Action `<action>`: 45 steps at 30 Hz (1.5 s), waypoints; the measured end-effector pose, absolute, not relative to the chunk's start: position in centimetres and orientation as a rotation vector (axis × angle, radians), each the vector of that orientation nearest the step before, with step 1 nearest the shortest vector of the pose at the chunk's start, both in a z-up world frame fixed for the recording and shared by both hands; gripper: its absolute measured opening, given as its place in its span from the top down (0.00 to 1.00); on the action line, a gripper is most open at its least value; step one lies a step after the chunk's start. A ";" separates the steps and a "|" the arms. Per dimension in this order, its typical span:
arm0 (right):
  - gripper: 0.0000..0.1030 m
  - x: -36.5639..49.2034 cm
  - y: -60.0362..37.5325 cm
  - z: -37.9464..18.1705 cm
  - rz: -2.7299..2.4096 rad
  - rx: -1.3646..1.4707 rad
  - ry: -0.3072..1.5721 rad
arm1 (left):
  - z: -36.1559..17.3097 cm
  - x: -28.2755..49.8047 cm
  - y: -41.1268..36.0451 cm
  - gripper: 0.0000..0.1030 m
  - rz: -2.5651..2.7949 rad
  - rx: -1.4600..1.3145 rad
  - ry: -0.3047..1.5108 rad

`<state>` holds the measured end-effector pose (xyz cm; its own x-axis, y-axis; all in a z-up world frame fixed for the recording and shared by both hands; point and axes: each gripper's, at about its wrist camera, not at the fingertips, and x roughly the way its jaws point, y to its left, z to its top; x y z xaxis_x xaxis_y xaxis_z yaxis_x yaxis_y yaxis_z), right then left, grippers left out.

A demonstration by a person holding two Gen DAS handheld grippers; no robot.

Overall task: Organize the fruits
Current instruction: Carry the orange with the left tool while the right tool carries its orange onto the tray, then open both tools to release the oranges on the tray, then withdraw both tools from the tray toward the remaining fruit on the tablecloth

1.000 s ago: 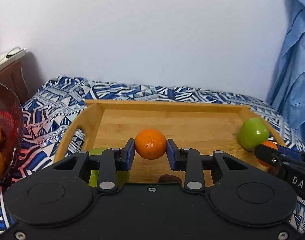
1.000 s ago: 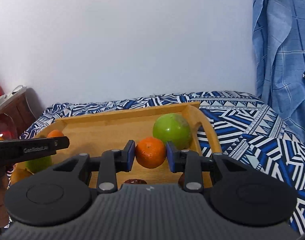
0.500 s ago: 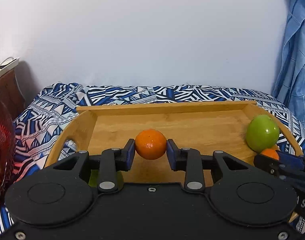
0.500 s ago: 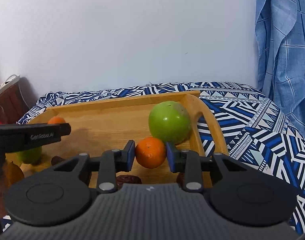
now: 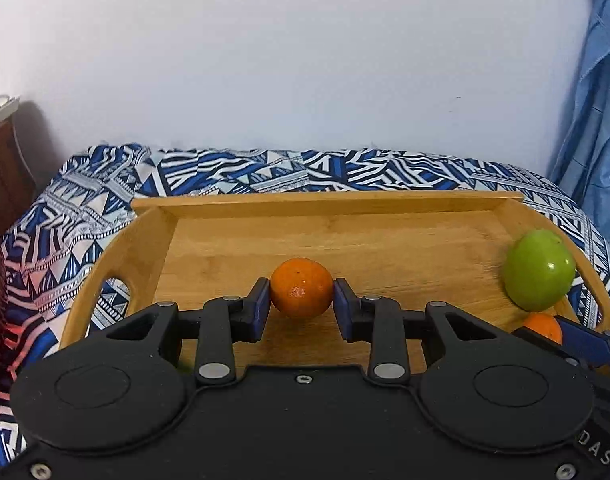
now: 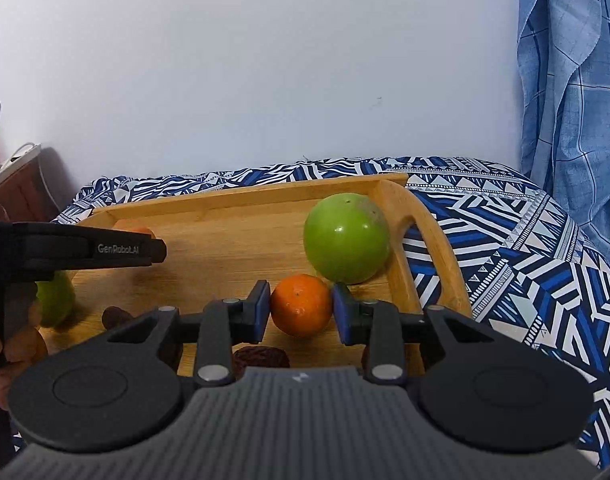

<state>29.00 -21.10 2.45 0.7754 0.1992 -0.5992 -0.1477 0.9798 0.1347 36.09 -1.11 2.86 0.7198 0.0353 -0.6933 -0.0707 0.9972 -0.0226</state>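
Gripping a tangerine each, the left gripper and right gripper risked bumping the green apple by the tray's right edge.

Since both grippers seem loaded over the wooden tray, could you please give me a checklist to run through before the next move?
1. Left gripper clamps its small orange mandarin between both blue pads: ok.
2. Right gripper clamps the second orange mandarin: ok.
3. Right mandarin apart from the large green apple behind it: cannot tell, they look very close.
4. Bare floor free on the rectangular wooden tray ahead of the left gripper: ok.
5. Dark brown dates under the right gripper out of the way: not ok.
6. Either mandarin touching the tray floor: cannot tell.
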 end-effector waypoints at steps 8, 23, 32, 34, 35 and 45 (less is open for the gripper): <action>0.62 29.2 -21.2 2.2 0.187 0.087 0.664 | 2.2 36.2 -1.1 0.69 0.063 -0.022 0.768; 0.58 29.1 -21.4 2.3 0.194 0.095 0.662 | 2.1 36.0 -1.8 0.68 0.066 0.017 0.764; 0.36 27.7 -21.2 4.3 0.237 0.093 0.648 | 4.6 33.2 -2.4 0.53 0.047 0.001 0.754; 0.33 26.8 -21.6 5.1 0.255 0.112 0.630 | 5.7 31.8 -2.6 0.50 0.045 0.011 0.736; 0.32 26.2 -21.7 5.4 0.261 0.119 0.619 | 6.1 31.1 -2.7 0.48 0.041 0.017 0.728; 0.27 19.9 -23.7 9.1 0.295 0.101 0.541 | 10.2 22.1 -4.2 0.36 -0.004 0.062 0.672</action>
<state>19.87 -23.74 9.08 0.8162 0.3030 -0.4919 -0.2501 0.9528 0.1720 22.05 -4.23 10.19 0.7828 0.0168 -0.6220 0.0234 0.9981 0.0564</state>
